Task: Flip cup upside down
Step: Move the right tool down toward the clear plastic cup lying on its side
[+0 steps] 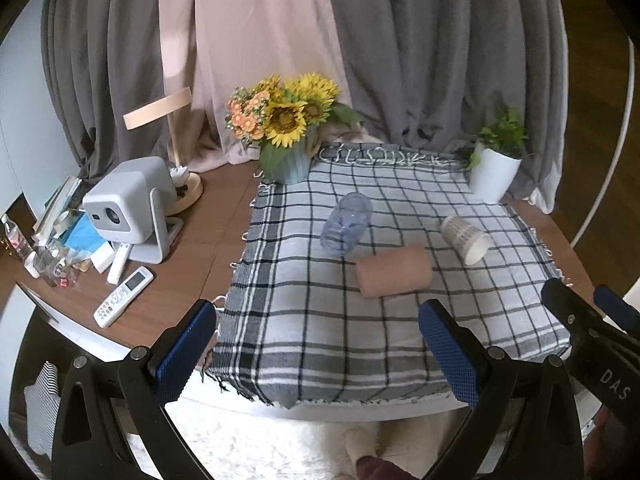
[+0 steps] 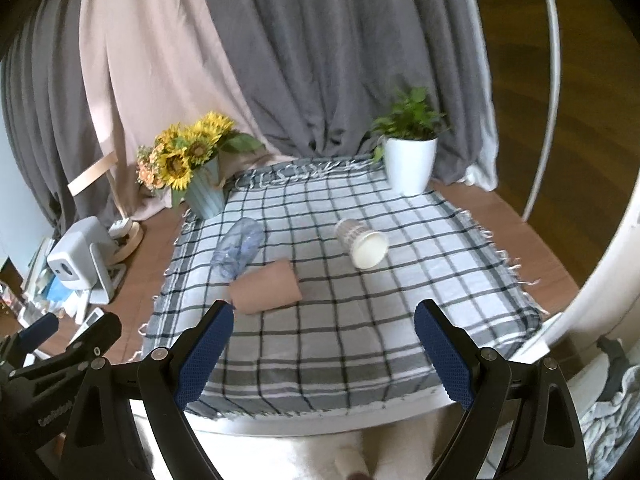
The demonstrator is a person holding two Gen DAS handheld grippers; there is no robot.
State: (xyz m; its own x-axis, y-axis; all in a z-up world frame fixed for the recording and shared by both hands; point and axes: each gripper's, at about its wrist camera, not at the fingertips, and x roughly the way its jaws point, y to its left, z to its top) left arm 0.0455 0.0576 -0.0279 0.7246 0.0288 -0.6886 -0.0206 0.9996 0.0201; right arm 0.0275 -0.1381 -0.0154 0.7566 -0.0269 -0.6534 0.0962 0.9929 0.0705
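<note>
Three cups lie on their sides on a checked cloth (image 1: 320,336): a clear bluish plastic cup (image 1: 346,224), a tan paper cup (image 1: 394,272) and a white patterned paper cup (image 1: 466,238). They also show in the right wrist view: the clear cup (image 2: 239,248), the tan cup (image 2: 266,288) and the white cup (image 2: 362,242), its mouth facing me. My left gripper (image 1: 318,354) is open and empty, at the cloth's near edge. My right gripper (image 2: 324,354) is open and empty, also at the near edge; it shows at the right of the left wrist view (image 1: 588,312).
A sunflower vase (image 1: 286,148) and a white plant pot (image 1: 494,174) stand at the cloth's far edge. To the left on the wooden table (image 1: 224,216) are a grey projector (image 1: 128,204), a lamp (image 1: 176,140), remotes (image 1: 122,296) and small clutter. Curtains hang behind.
</note>
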